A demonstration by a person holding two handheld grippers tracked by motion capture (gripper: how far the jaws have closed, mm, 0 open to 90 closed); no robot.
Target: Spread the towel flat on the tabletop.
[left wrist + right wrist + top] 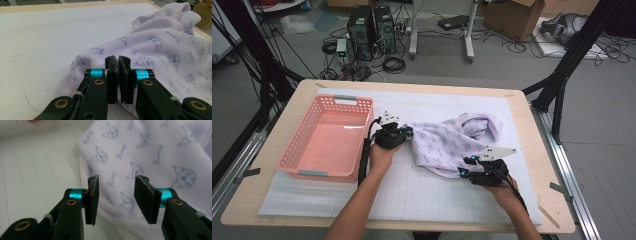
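Beside pink basket [328, 137], left gripper [117, 60] pinching cloth [160, 50]

The high view looks forward and down over the whole desk [522, 120] from its near edge. Both gripper views sit close and low, sharing the lilac cloth [447, 142] [160, 50] [150, 150].

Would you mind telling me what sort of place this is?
Probably a lab or workshop: two computer towers stand among loose cables on the floor, with cardboard boxes behind and a black frame around the table.
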